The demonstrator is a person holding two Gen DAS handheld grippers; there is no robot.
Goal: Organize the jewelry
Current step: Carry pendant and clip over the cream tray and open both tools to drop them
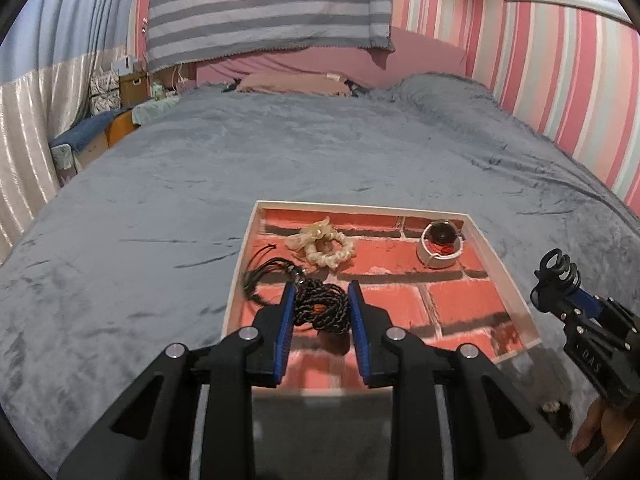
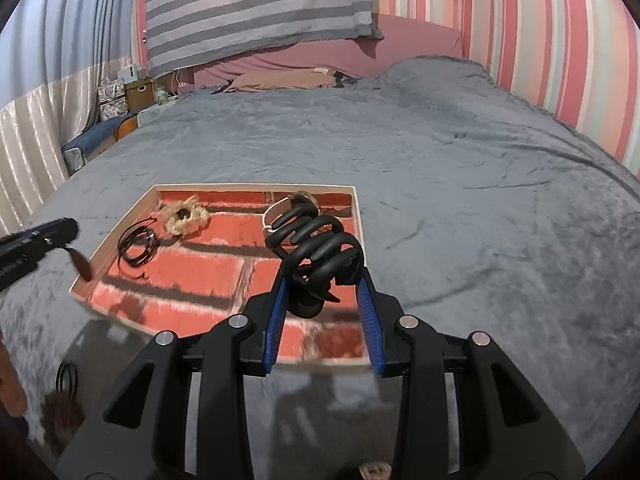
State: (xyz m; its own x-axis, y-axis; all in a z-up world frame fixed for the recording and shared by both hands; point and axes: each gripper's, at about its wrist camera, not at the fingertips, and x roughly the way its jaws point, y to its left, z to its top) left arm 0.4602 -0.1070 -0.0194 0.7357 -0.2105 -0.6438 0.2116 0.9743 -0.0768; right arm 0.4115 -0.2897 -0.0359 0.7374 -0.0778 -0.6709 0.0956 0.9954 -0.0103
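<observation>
A shallow tray with a red brick-pattern lining [image 1: 516,300] [image 2: 360,216] lies on the grey bed. In it are a cream scrunchie [image 1: 326,246] [image 2: 184,214], a black cord necklace [image 1: 264,274] [image 2: 138,246] and a white ring with a round watch-like piece [image 1: 440,244] [image 2: 298,200]. My left gripper [image 1: 320,300] is shut on a black braided cord [image 1: 320,310] above the tray's near left part. My right gripper [image 2: 322,286] is shut on a black hair claw clip [image 2: 316,240], held above the tray's right side; it shows at the right of the left wrist view [image 1: 560,280].
The grey blanket [image 1: 280,152] covers the bed around the tray. Small dark items lie on the blanket near the front [image 2: 66,380] [image 1: 554,412]. A pink striped wall stands to the right, pillows at the far end, curtains and boxes to the left.
</observation>
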